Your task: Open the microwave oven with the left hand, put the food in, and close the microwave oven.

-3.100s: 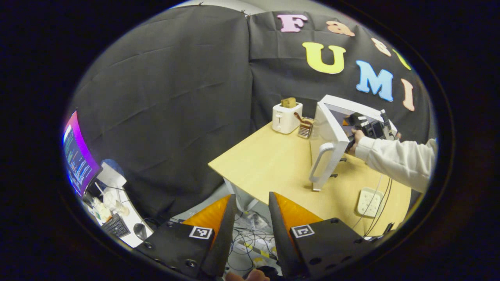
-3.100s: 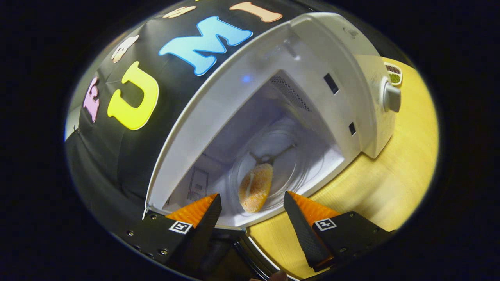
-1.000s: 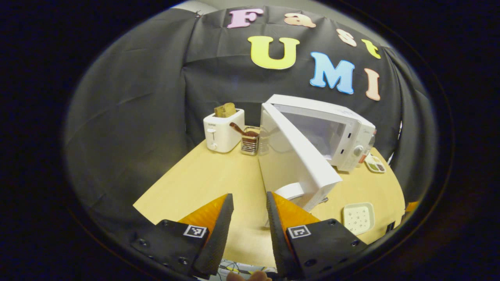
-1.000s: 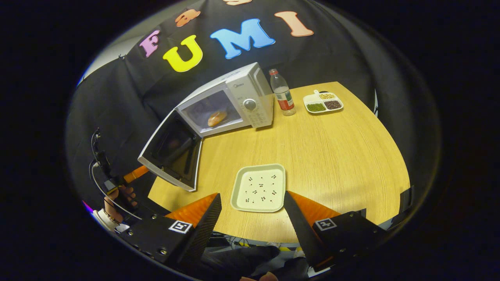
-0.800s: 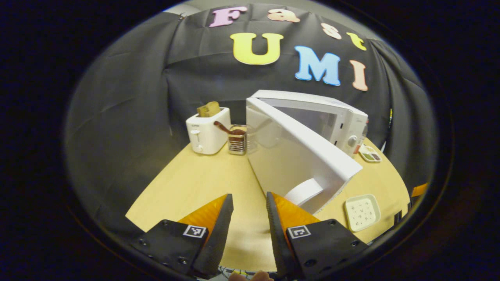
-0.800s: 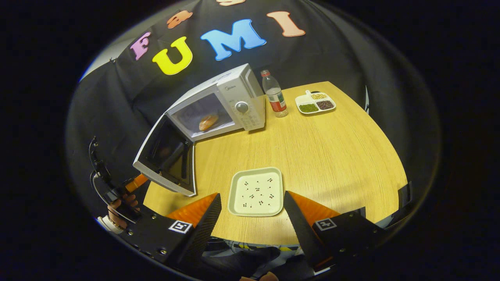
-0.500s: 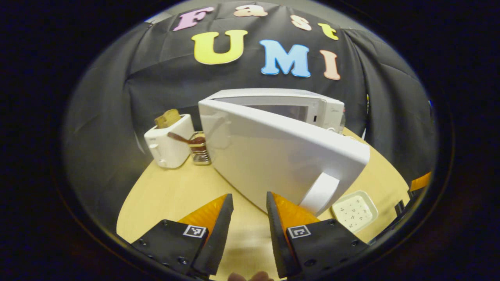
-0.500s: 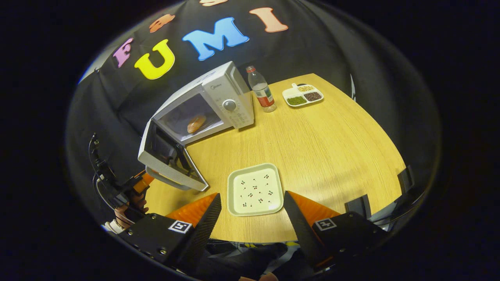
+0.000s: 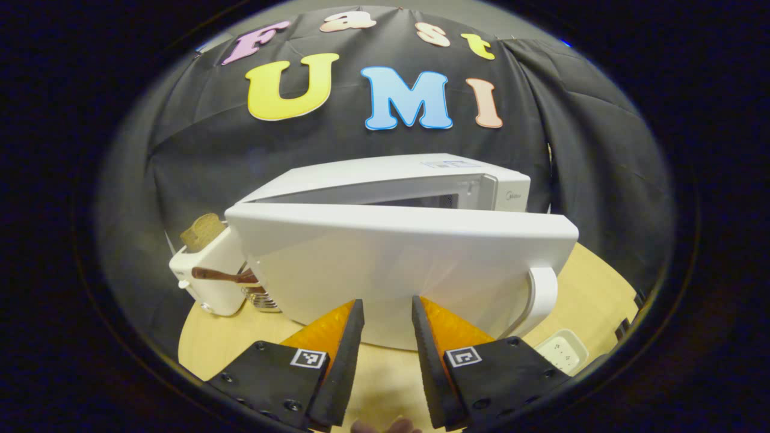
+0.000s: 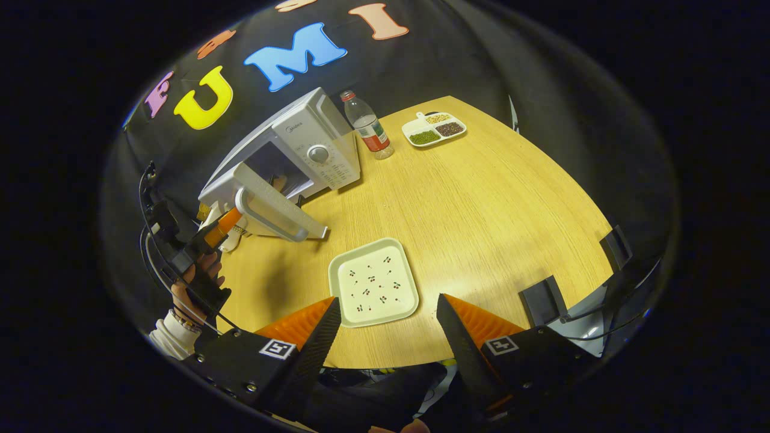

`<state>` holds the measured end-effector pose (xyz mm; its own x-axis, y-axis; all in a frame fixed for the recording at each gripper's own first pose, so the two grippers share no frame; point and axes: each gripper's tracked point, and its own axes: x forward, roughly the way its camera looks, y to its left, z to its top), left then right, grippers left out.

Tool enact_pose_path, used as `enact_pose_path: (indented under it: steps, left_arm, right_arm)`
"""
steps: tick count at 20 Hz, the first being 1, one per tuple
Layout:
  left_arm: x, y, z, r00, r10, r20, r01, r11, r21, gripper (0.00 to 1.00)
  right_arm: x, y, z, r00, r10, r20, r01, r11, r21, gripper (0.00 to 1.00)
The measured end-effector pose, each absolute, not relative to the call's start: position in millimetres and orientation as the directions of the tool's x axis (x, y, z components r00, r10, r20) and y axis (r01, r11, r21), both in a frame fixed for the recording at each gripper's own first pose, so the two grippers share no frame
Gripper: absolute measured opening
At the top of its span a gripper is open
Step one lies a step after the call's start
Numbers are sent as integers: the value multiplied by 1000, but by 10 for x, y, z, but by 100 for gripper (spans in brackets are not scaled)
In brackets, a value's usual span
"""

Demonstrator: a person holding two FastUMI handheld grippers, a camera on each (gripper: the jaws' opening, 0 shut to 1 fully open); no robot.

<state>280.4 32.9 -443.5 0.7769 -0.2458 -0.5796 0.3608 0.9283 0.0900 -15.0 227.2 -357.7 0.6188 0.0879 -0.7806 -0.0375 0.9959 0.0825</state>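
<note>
Left gripper [image 9: 386, 313]: jaws stood a narrow gap apart, nothing between them. In the left gripper view the fingertips [image 9: 352, 313] sat at the bottom centre, right up against the outer face of the door [image 9: 397, 264]; whether they touched it could not be told. In the right gripper view this gripper [image 10: 221, 224] appeared at the left edge, held by a hand [image 10: 201, 273], its tip just beside the door's [image 10: 264, 201] handle [image 10: 271, 216].

Right gripper [image 10: 388, 316]: jaws stood wide apart, holding nothing, at the bottom centre of the right gripper view, above the near edge of the table [image 10: 499, 198]. A tray [image 10: 373, 282] lay on the table between the two fingers, farther off, apart from them.

Microwave [image 9: 415, 183]: centre of the left gripper view; upper left of the right gripper view [image 10: 307, 150]. Door partly open, swung across most of the front, a gap showing at the handle [image 9: 538, 297] side.

Food: could not be made out with certainty; a small pale patch showed through the gap behind the door in the right gripper view.

Toaster [image 9: 207, 273]: left of the microwave, a slice [image 9: 198, 231] standing in it.

Bottle [image 10: 364, 126]: upright, just beside the microwave's right side.

Divided dish [image 10: 433, 129]: far edge of the table, well apart from the tray.
</note>
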Motion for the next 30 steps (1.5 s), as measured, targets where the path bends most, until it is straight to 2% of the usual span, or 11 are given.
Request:
enact_pose_path:
  steps: [6, 7, 8, 13, 19, 21, 22, 25, 26, 29, 30]
  left_arm:
    - [3372, -95, -4371, 797, -290, -529, 366, 930, 41, 59]
    - [3427, -83, -4374, 800, -269, -536, 341, 939, 37, 60]
    - [3389, -109, -4381, 800, -275, -534, 320, 947, -8, 57]
    - [3450, -141, -4358, 801, -285, -527, 295, 953, -66, 58]
    - [3390, -213, -4300, 802, -254, -541, 317, 948, 24, 59]
    - [3122, -307, -4195, 791, -255, -556, 316, 949, 15, 58]
    - [2958, -323, -4093, 797, -244, -552, 306, 952, 21, 64]
    - [2334, -289, -3780, 820, -188, -541, 258, 965, 54, 66]
    - [2072, -257, -3696, 822, -165, -545, 236, 970, 62, 63]
    - [1178, -66, -3488, 809, -59, -584, 122, 990, 68, 64]
    - [915, -54, -3388, 808, -44, -588, 96, 994, 57, 59]
  right_arm:
    - [-90, 2158, -3574, 600, 46, -799, 18, 997, 72, 98]
    - [-88, 2150, -3570, 593, 45, -804, 23, 997, 72, 98]
    - [-85, 2131, -3564, 589, 39, -807, 25, 997, 67, 98]
    - [58, 2022, -3494, 593, 43, -804, 21, 997, 69, 98]
    - [-82, 1910, -3307, 616, 83, -784, -38, 996, 76, 98]
    - [-123, 1837, -3258, 625, 109, -773, -68, 994, 85, 98]
    - [-137, 1792, -3231, 628, 127, -767, -88, 992, 92, 98]
    - [-100, 1693, -3082, 640, 210, -739, -136, 978, 161, 98]
    - [-91, 1663, -3049, 638, 238, -732, -153, 971, 183, 98]
    - [-97, 1529, -2997, 620, 299, -726, -255, 951, 173, 98]
    - [-105, 1515, -2980, 618, 313, -721, -288, 944, 163, 98]
